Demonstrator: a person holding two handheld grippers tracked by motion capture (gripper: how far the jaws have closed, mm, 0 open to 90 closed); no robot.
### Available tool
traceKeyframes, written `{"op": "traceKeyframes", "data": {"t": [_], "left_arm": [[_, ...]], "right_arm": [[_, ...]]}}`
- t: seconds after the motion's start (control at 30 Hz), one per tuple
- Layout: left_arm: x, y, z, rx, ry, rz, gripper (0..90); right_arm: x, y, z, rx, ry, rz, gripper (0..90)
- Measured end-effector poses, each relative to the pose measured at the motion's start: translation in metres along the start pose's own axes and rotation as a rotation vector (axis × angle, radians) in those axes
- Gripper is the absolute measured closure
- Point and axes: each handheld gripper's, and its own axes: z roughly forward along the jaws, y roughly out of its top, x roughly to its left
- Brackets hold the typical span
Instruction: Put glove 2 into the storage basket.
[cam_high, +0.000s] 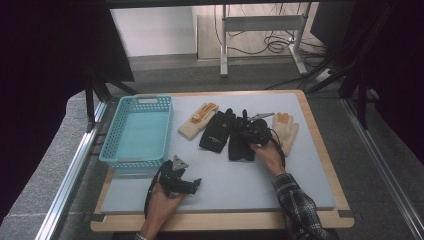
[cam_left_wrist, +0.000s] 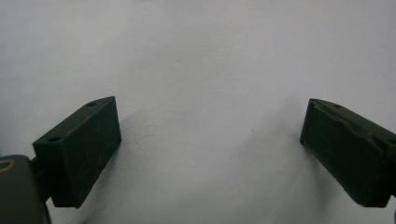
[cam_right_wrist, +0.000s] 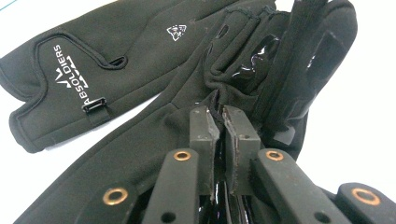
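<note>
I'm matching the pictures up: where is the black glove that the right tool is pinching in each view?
High view: black glove right of centre, under the right tool.
Left gripper view: not in it.
Right gripper view: centre, fabric bunched between the closed jaws.
Shared landmark: the second black glove with white lettering beside it.

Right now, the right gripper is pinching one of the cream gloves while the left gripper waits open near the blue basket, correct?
Not quite. The right gripper is pinching a black glove, not a cream one, as the right gripper view shows. The left gripper does wait open near the blue basket.
</note>
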Motion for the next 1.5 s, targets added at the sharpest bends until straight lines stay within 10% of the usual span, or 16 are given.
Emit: {"op": "traceKeyframes", "data": {"t": [0.43,0.83,1.23,1.5], "left_arm": [[0.000,0.000,0.000,0.001,0.000,0.000,5.5],[0.000,0.000,0.000,-0.001,0.002,-0.001,5.5],[0.000,0.000,0.000,0.000,0.000,0.000,5.6],[0.000,0.000,0.000,-0.001,0.002,-0.004,5.5]], "right_arm": [[0.014,0.009,-0.050,-0.066,0.020,-0.002,82.7],[0.074,-0.013,-0.109,-0.097,0.093,-0.057,82.2],[0.096,-0.073,-0.077,-0.001,0.098,-0.044,81.0],[0.089,-0.060,-0.084,-0.049,0.065,-0.068,60.0]]}}
